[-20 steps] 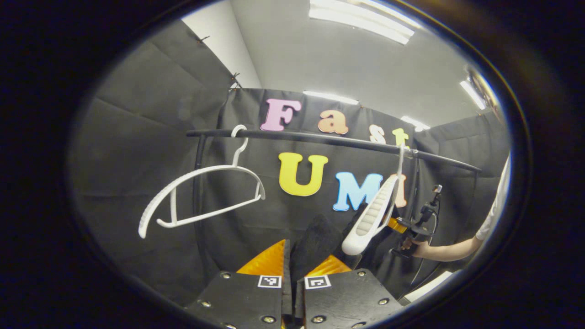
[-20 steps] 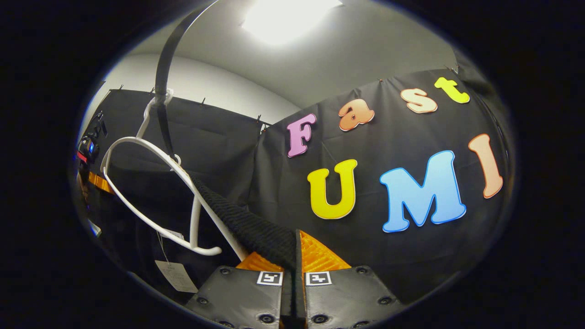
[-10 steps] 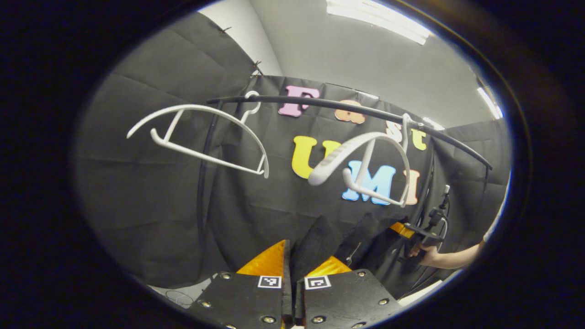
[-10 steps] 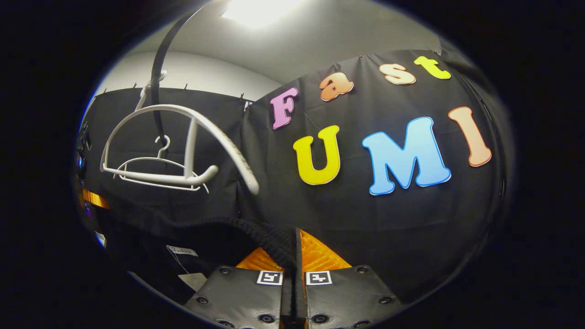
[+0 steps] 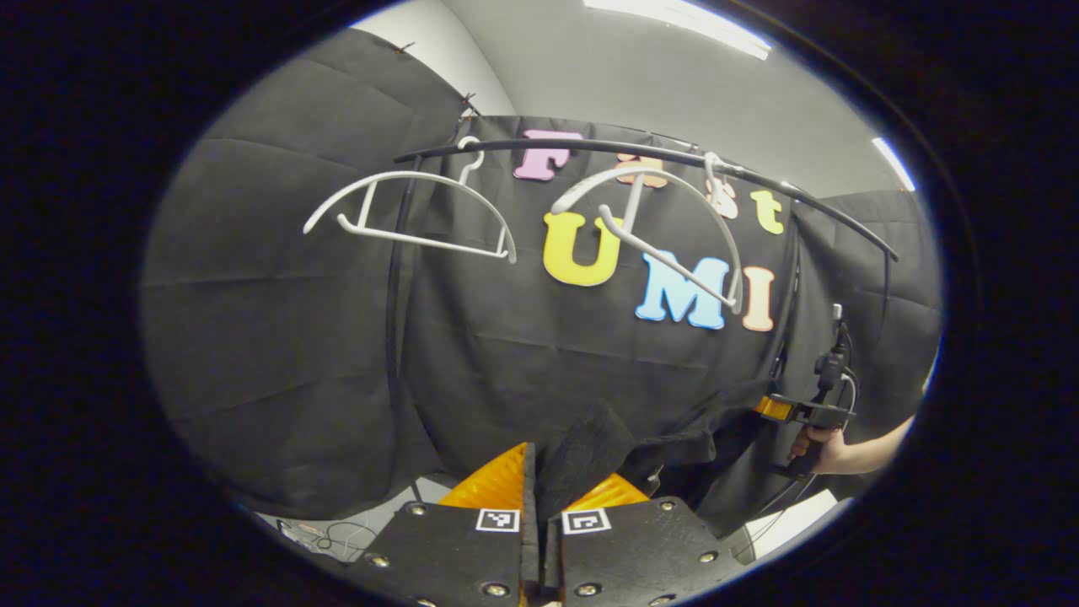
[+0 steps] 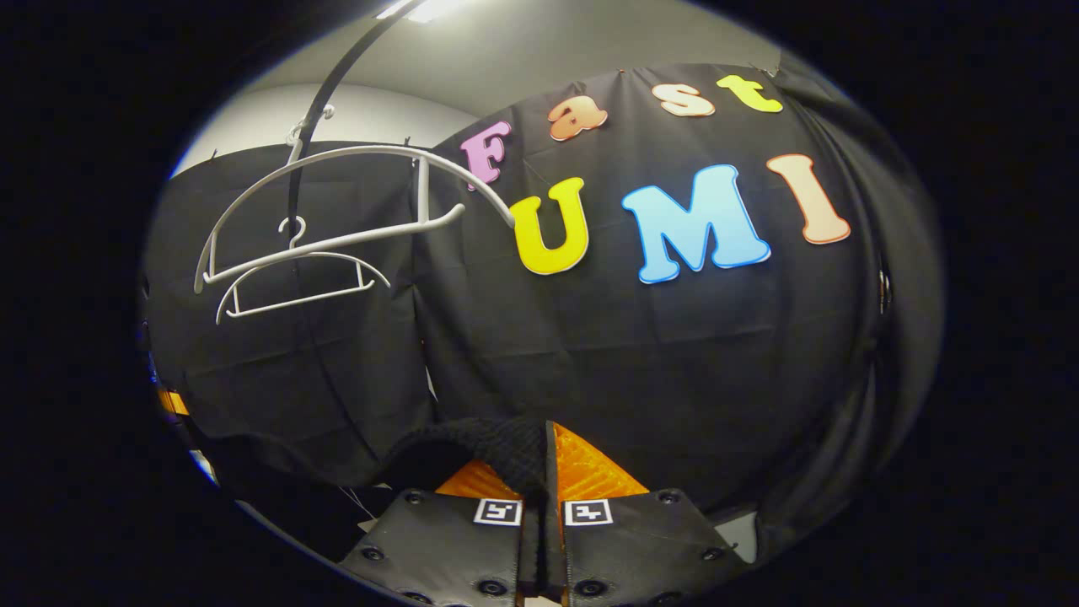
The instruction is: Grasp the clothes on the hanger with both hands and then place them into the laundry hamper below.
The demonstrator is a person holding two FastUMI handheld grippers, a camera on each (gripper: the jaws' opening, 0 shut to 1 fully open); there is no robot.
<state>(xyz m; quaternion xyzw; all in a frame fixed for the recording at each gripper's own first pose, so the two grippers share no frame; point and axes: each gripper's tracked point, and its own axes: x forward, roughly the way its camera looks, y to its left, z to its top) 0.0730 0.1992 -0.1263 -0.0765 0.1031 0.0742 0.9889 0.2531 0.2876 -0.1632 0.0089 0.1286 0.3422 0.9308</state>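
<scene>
A black knit garment point(image 5: 590, 443) is pinched between the fingers of my left gripper point(image 5: 536, 472) and stretches right toward my right gripper point(image 5: 780, 410), held in a hand point(image 5: 822, 451). In the right gripper view, my right gripper point(image 6: 544, 464) is shut on the same black garment point(image 6: 480, 443), which sags off to the left. The white hanger point(image 5: 653, 219) that carried it hangs bare on the black rail point(image 5: 641, 156); the same hanger point(image 6: 337, 202) shows in the right gripper view. The hamper is hidden.
A second bare white hanger point(image 5: 413, 211) hangs at the rail's left end, seen smaller as the far hanger point(image 6: 299, 282) in the right gripper view. The rail's upright post point(image 5: 392, 337) stands before the cloth wall. Cables point(image 5: 333, 535) lie on the pale floor.
Both grippers have moved down with the garment, which has come off the hanger. The freed hanger swung up and now hangs bare. The rail and hangers sit higher in both views.
</scene>
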